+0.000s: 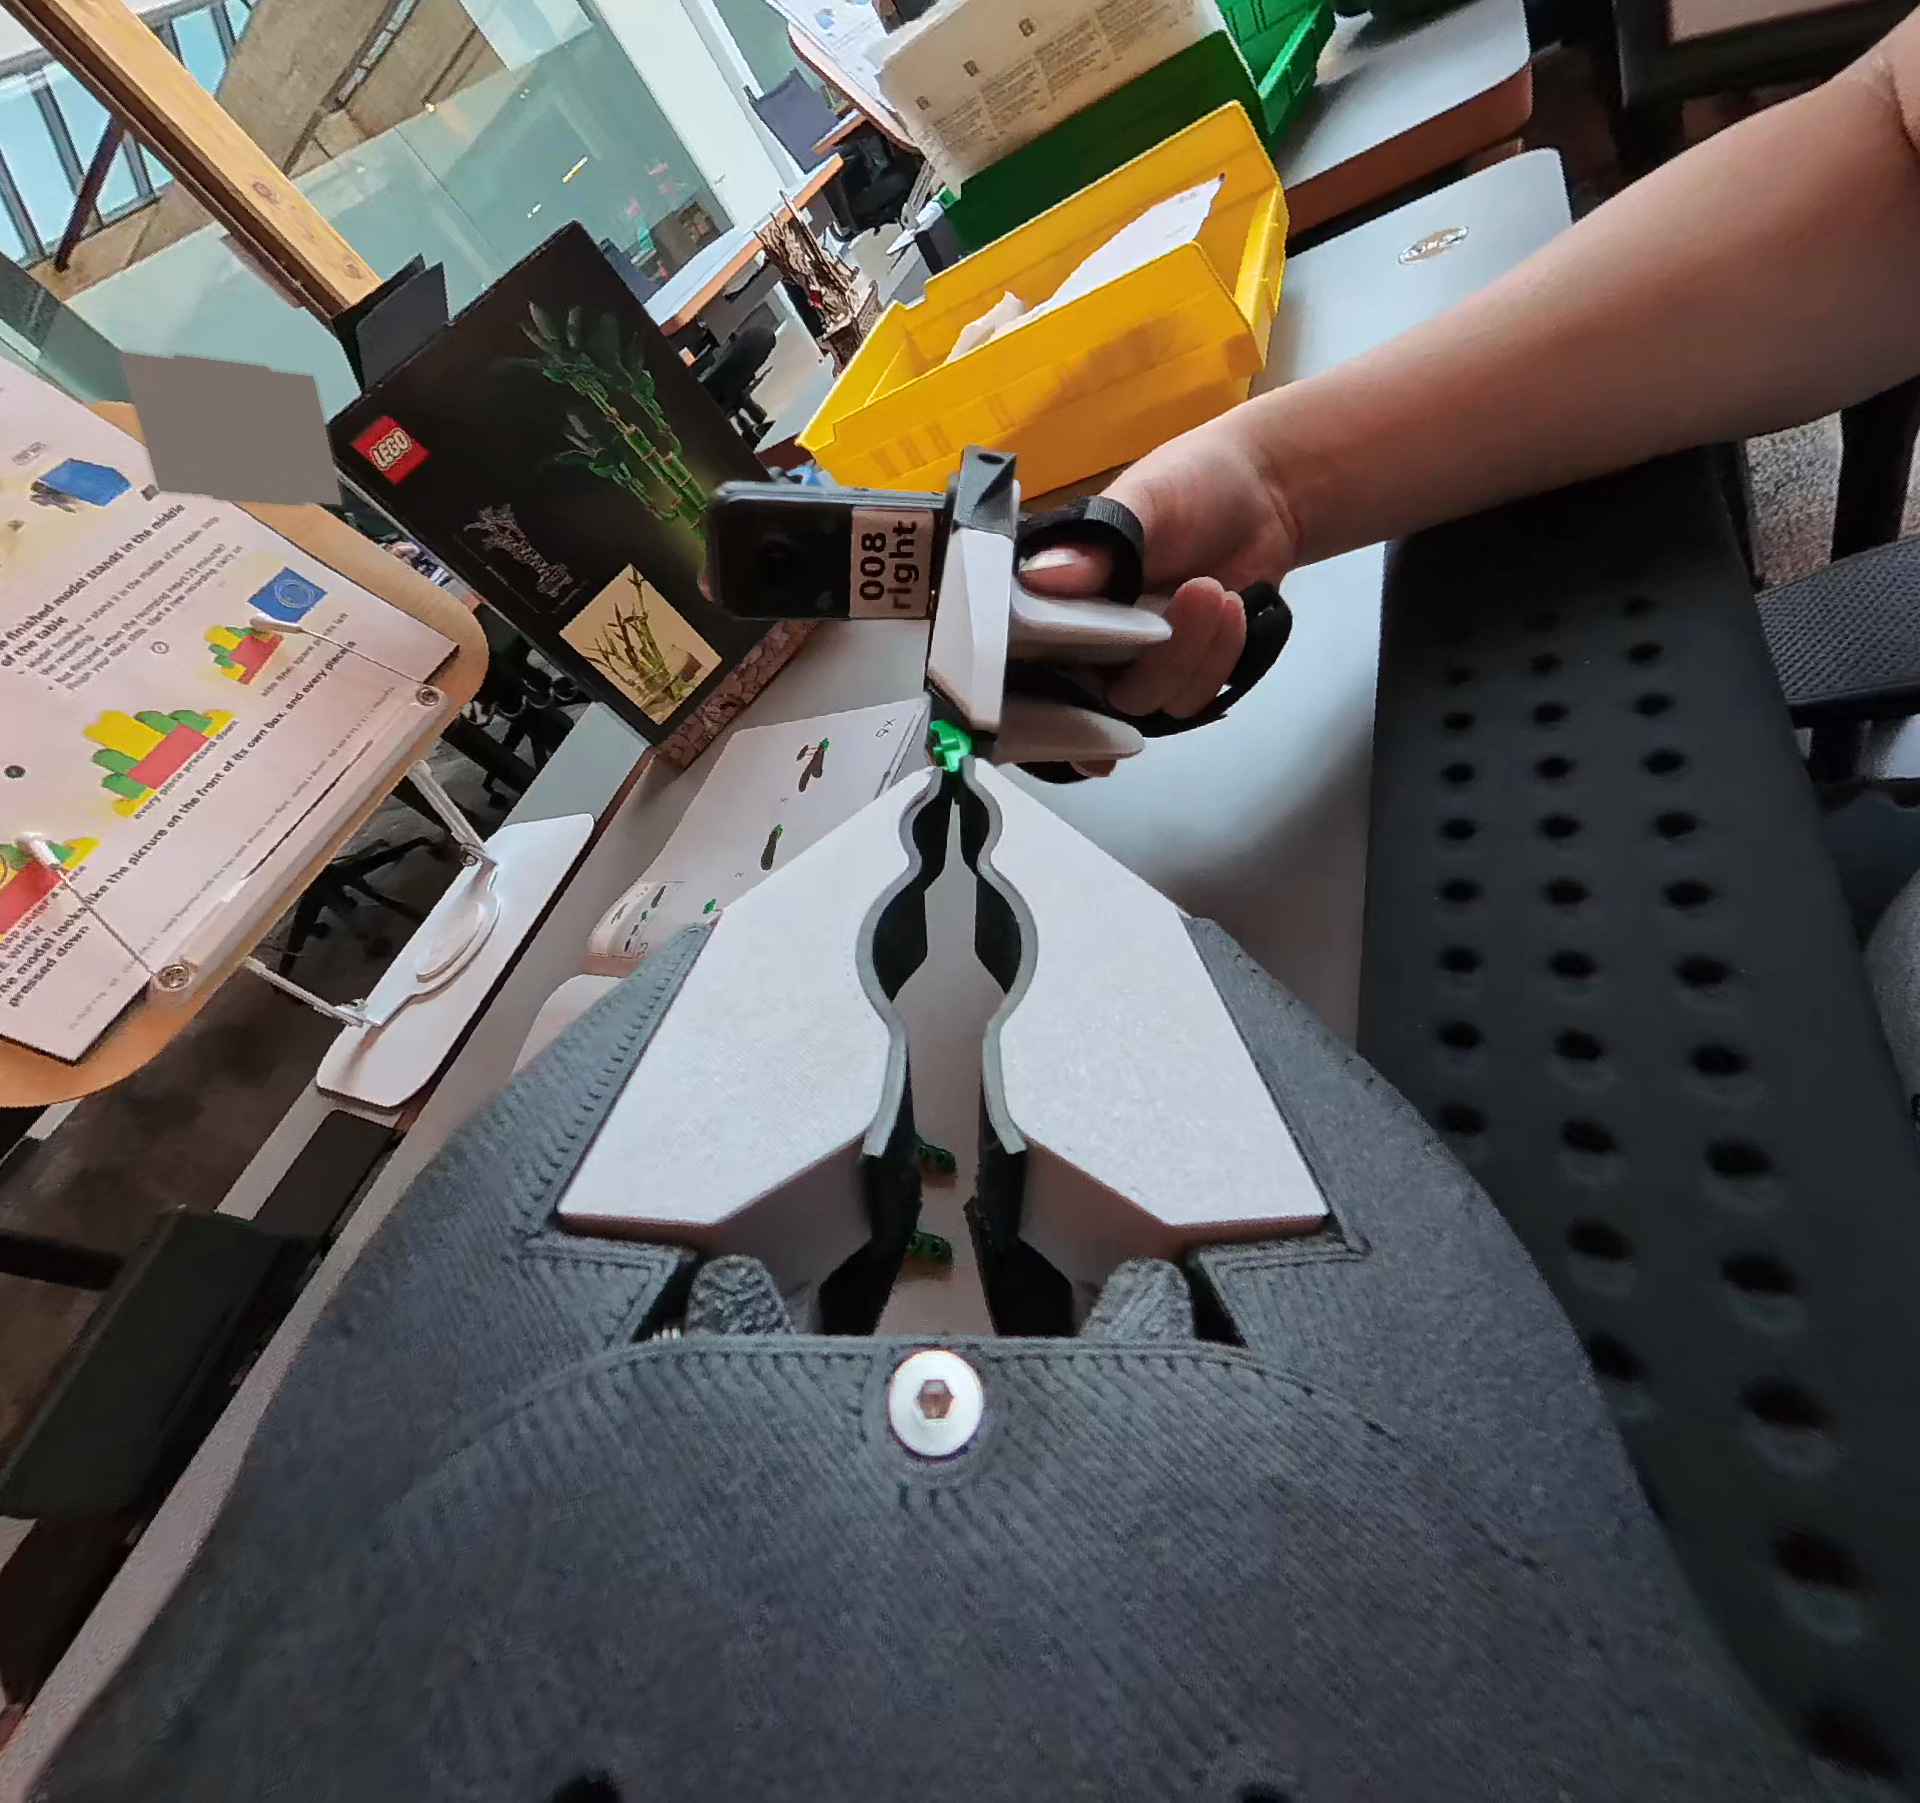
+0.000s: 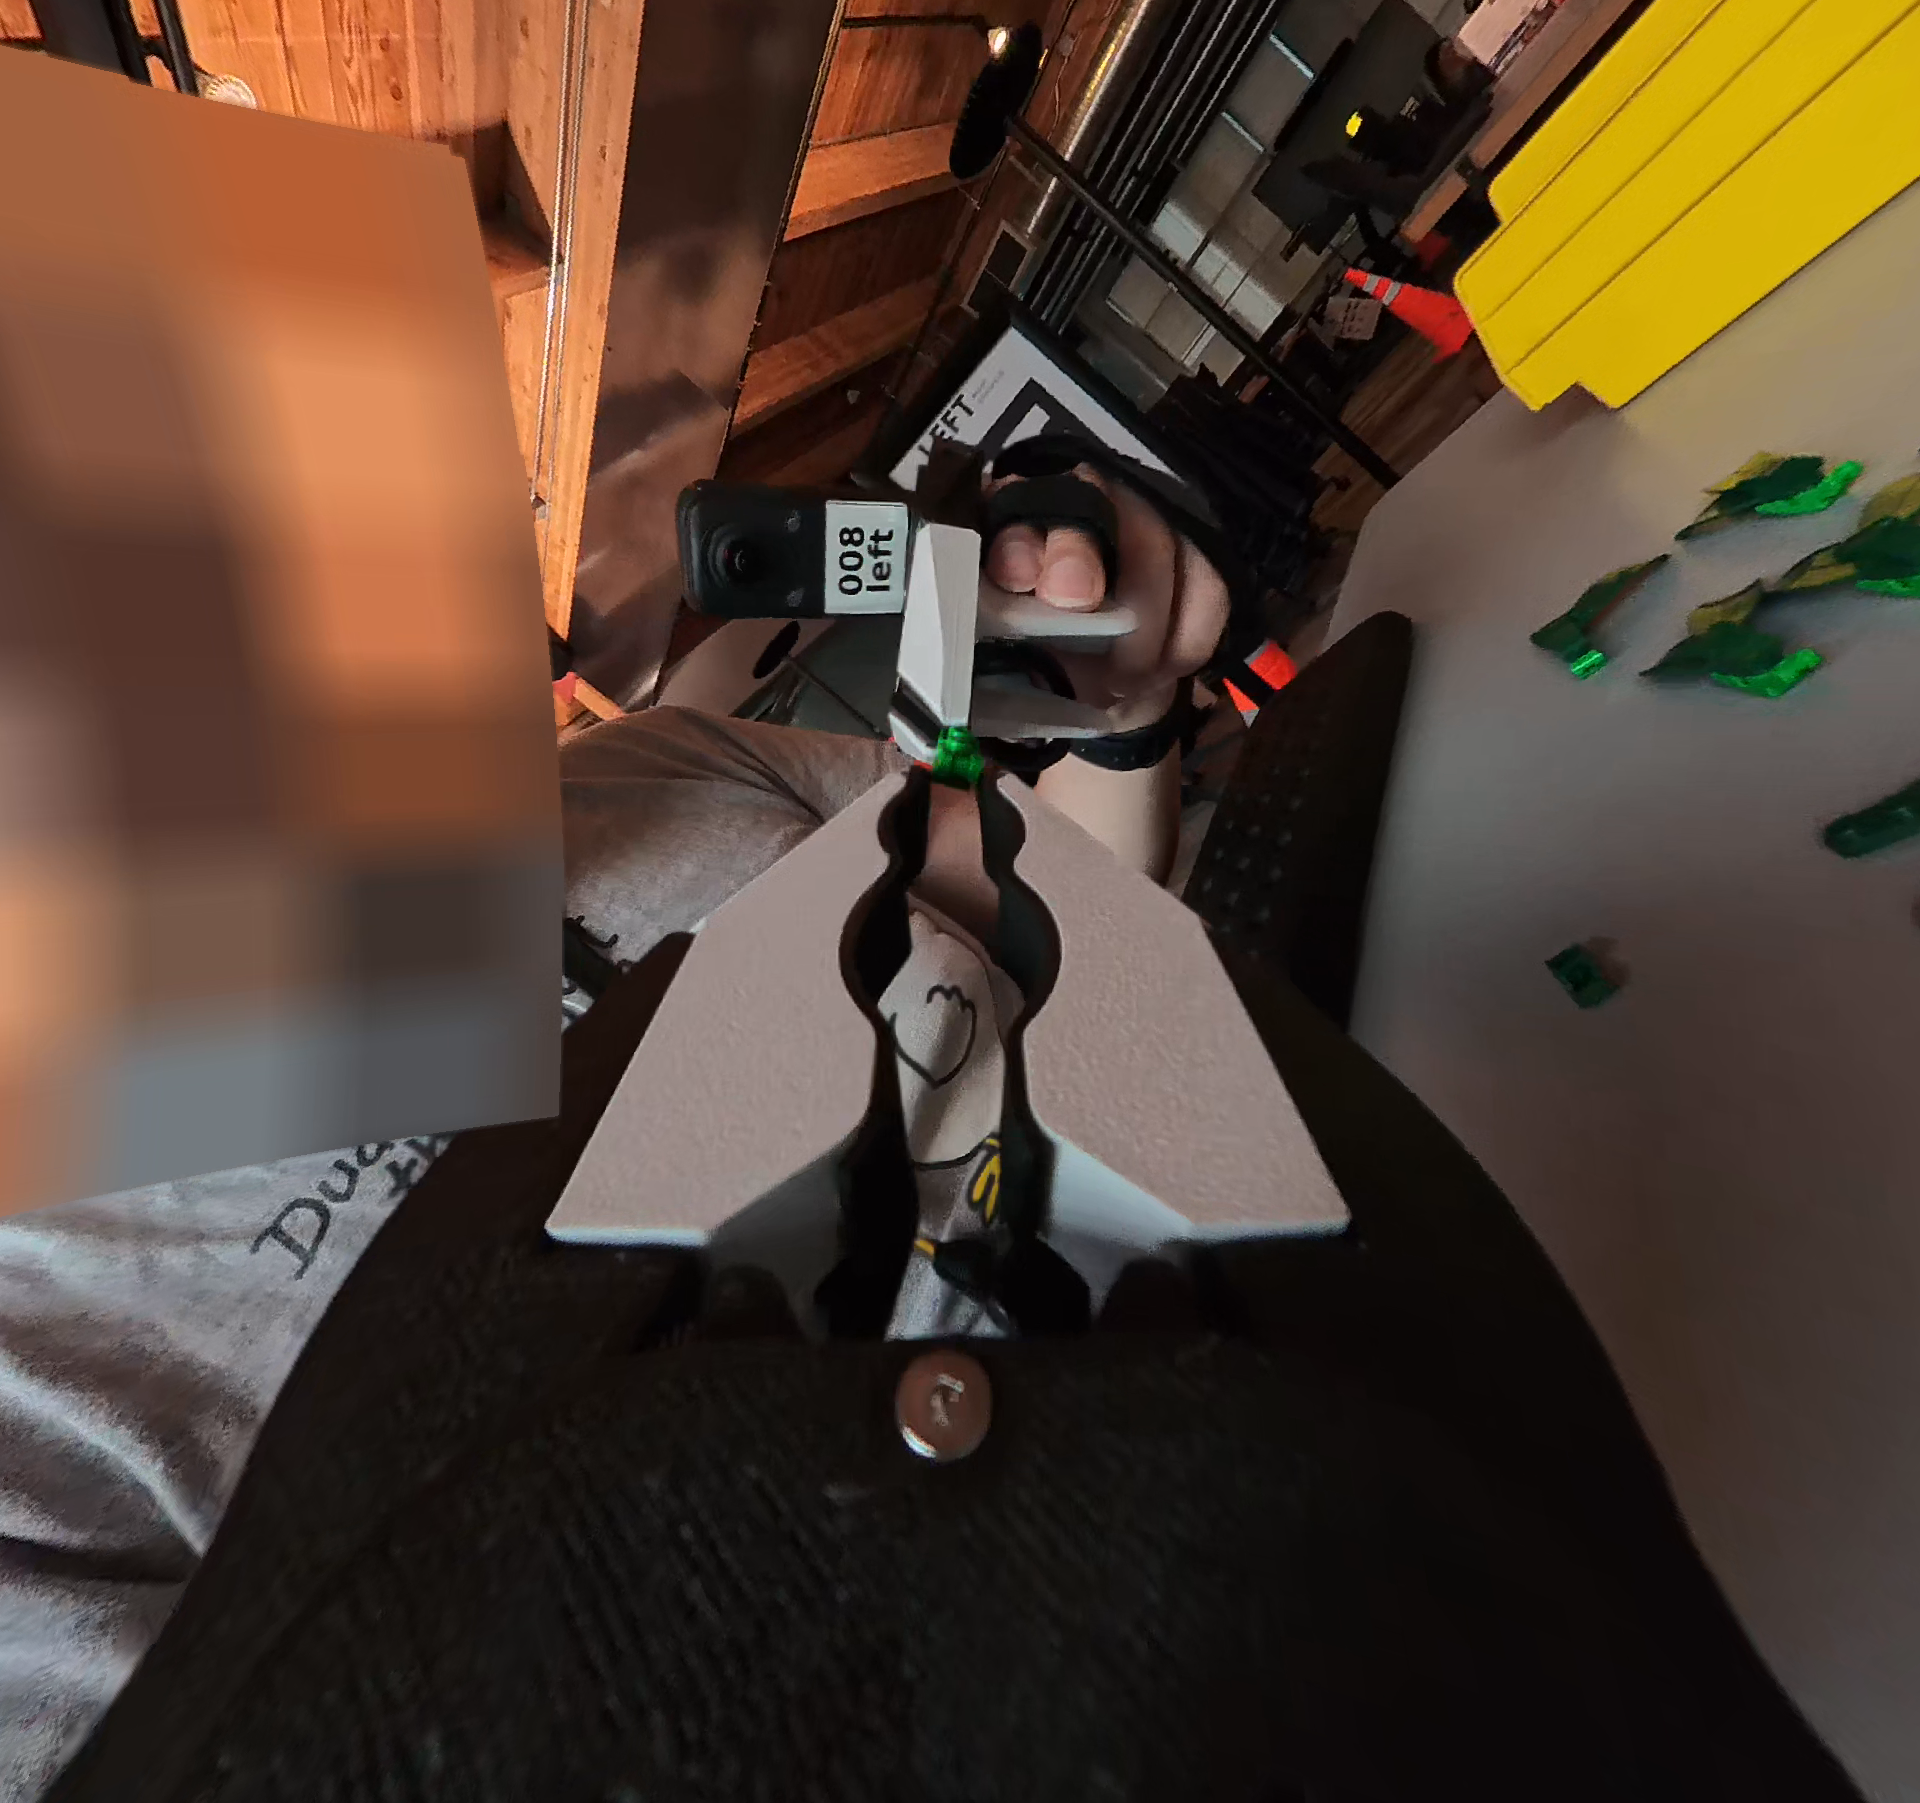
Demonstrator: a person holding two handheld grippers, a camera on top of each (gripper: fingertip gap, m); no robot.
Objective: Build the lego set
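– Lego piece (image 1: 948, 745), small and bright green: where is it?
– Held in the air above the grey table (image 1: 1226, 818), at the spot where the two grippers meet tip to tip. Whether it is one piece or two joined, I cannot tell.
– How far open are they?
– Hardly at all. The left gripper (image 1: 951, 785) has its fingers drawn almost together, pinching the piece from below. The right gripper (image 2: 951, 789) is just as narrow and clamps the same piece from its own side.
– Now the rest, biggest first.
– One yellow bin (image 1: 1070, 340) with white paper in it, well behind the grippers. One black set box (image 1: 561, 465) leaning upright, showing a red brand logo and pictures of bamboo. One printed sheet (image 1: 156, 714) on a stand, with drawings of coloured bricks. One open instruction booklet (image 1: 821, 797) flat on the table, below the grippers.
– Labels?
– One white label (image 1: 885, 564) with black print beside each gripper's camera.
– Loose parts?
– Green leaf pieces (image 2: 1745, 662) scattered on the table, about seven; blur prevents a firm count. Two tiny green pieces (image 1: 933, 1159) show through the left gripper's gap.
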